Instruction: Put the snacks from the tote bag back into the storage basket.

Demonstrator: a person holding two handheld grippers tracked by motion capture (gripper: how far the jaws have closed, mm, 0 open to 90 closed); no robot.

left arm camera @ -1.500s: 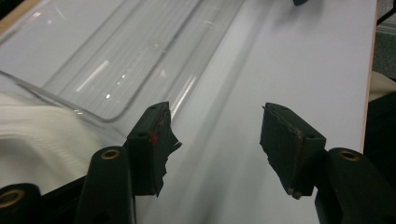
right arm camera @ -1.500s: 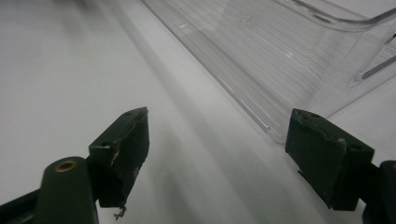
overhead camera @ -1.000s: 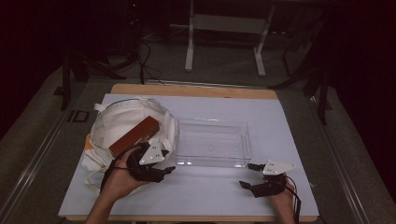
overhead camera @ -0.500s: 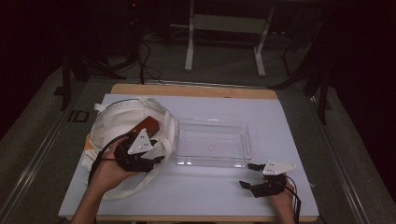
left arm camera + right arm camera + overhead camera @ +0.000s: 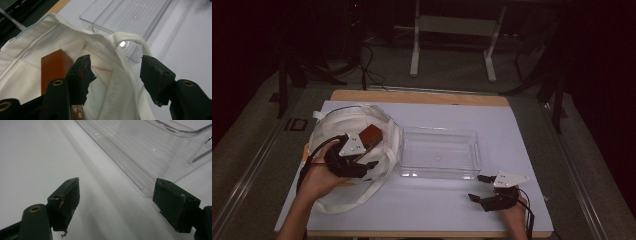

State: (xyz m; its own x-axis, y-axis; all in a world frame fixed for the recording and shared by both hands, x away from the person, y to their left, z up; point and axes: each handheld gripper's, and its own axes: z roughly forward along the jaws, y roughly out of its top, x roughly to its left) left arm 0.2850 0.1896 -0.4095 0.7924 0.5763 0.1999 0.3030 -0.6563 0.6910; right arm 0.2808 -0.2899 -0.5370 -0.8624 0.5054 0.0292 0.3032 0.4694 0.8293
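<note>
A white cloth tote bag (image 5: 337, 131) lies on the left of the table with its mouth open. A brown box (image 5: 371, 135) sticks out of it, also seen as an orange-brown box (image 5: 51, 68) in the left gripper view. My left gripper (image 5: 368, 159) hovers open over the bag's right rim, and its jaws straddle the rim and the handle strap (image 5: 130, 75) without closing on them. A clear plastic bin (image 5: 439, 152) stands empty at the centre. My right gripper (image 5: 477, 188) rests open on the mat in front of the bin's right corner (image 5: 160, 170), holding nothing.
A white mat (image 5: 512, 130) covers the wooden table (image 5: 422, 97). Bare mat lies in front of the bin and to its right. Beyond the table stand a metal stand (image 5: 452, 30) and dark floor with cables.
My left gripper has moved up and left from the mat in front of the bin to the bag's rim, by the brown box. The right gripper has stayed put.
</note>
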